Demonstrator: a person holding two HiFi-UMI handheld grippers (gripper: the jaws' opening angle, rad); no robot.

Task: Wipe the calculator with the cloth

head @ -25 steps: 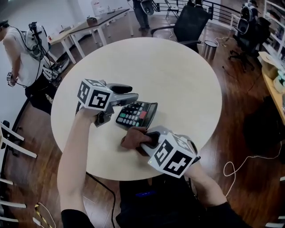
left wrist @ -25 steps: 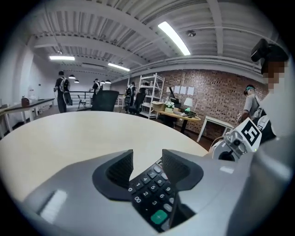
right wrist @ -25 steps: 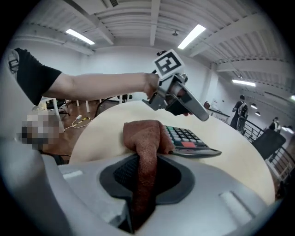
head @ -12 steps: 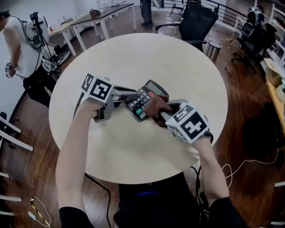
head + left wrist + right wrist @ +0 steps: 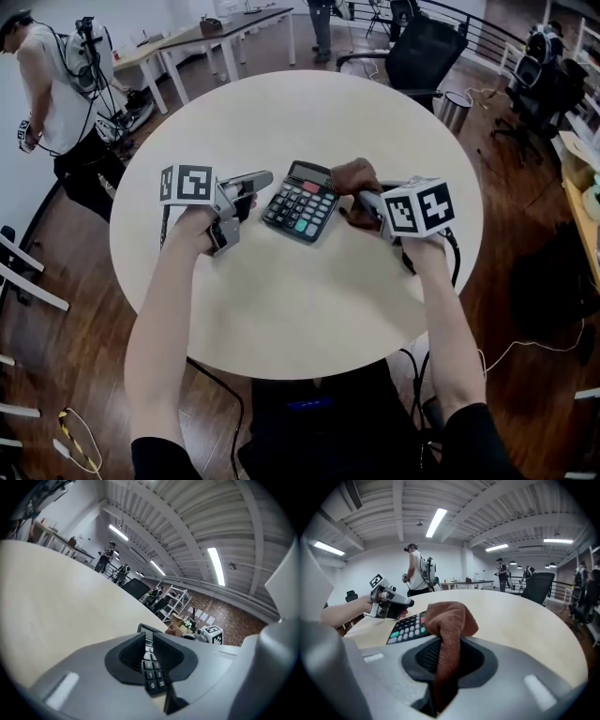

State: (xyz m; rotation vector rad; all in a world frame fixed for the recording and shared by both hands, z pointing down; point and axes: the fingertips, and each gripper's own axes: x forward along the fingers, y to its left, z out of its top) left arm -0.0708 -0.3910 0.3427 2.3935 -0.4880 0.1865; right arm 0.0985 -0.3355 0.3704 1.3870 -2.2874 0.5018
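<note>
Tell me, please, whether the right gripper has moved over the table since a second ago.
Yes. The right gripper, shut on the cloth, has gone from the table's near edge toward its middle, and is now beside the calculator.

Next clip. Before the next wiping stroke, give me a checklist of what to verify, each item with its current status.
1. Cloth held by the right gripper: ok, pinched between its fingers.
2. Calculator lying keys-up on the table, well in from the rim: ok.
3. Cloth touching the calculator: cannot tell. It sits at the right edge, by the display end.
4. Left gripper steadying the calculator: cannot tell. Its fingers have just been closing and a slim gap remains. The calculator shows in that gap, and the tips sit at its left edge.
</note>
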